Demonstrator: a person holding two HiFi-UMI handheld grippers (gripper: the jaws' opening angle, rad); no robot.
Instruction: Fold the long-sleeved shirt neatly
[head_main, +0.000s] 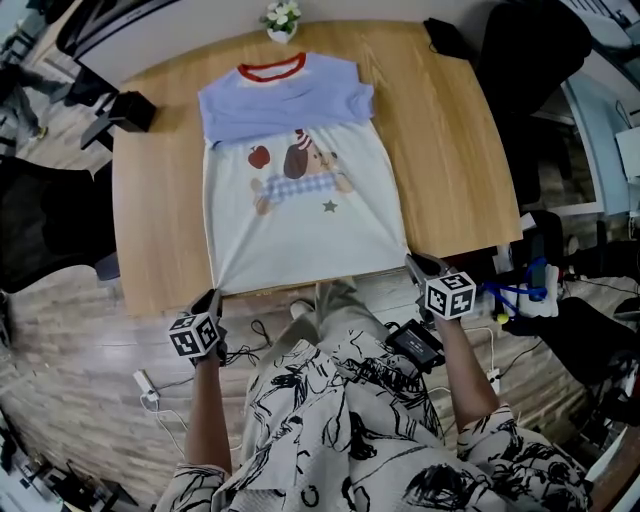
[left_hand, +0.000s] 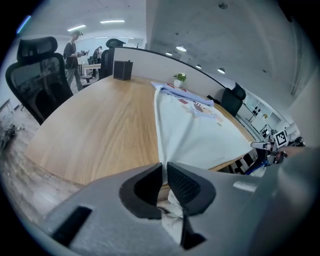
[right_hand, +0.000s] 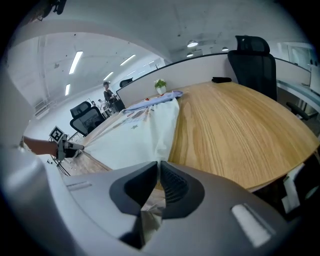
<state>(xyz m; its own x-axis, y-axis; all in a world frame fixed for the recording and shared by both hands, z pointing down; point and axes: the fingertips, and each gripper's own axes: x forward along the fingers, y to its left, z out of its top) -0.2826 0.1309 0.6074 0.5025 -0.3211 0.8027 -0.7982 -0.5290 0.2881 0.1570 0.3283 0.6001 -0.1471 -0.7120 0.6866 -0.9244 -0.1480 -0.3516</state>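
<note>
On the shirt (head_main: 305, 200), the sleeves lie folded across at upper centre. Our left gripper (head_main: 213, 297) and right gripper (head_main: 413, 263) each pinch a bottom hem corner. We judge the body fold remains.

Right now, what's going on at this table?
A person is folding a long-sleeved shirt laid flat on the wooden table, collar at the far side. Its blue sleeves are already folded across the chest. The left gripper and right gripper each pinch a bottom hem corner at the near edge.
</note>
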